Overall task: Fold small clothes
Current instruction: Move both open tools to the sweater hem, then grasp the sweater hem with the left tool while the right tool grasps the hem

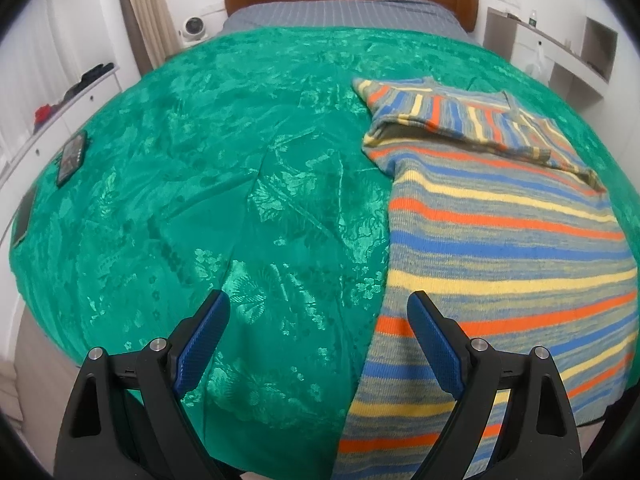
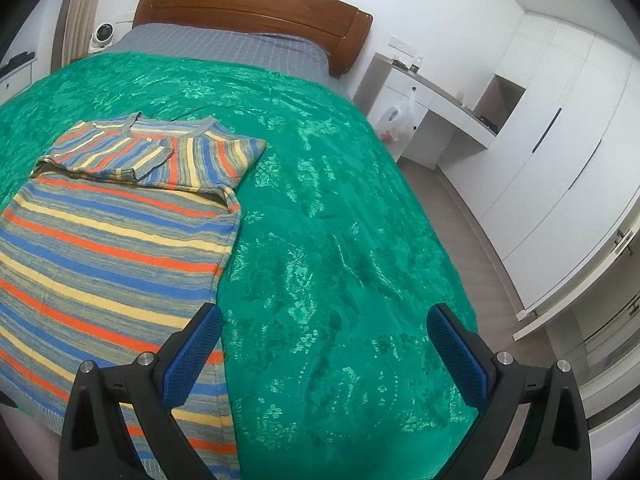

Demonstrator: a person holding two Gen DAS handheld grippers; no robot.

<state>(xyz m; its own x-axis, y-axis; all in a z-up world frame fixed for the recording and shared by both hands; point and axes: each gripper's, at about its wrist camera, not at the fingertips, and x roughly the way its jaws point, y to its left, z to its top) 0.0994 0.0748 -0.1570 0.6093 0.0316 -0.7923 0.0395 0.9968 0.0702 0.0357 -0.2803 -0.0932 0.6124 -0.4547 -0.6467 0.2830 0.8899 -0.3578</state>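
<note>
A striped knit sweater (image 1: 500,248) in orange, blue, yellow and grey lies flat on the green bedspread (image 1: 200,168), both sleeves folded across its chest near the collar. It also shows in the right wrist view (image 2: 108,248). My left gripper (image 1: 318,304) is open and empty, above the sweater's left hem edge, its right finger over the knit. My right gripper (image 2: 324,316) is open and empty, above the sweater's right hem edge, its left finger over the knit. Both hover near the bed's foot.
A phone (image 1: 72,156) and a dark flat device (image 1: 24,216) lie on the bedspread's left edge. A wooden headboard (image 2: 248,12) stands at the far end. A white desk (image 2: 436,108) and wardrobe (image 2: 560,160) stand right of the bed.
</note>
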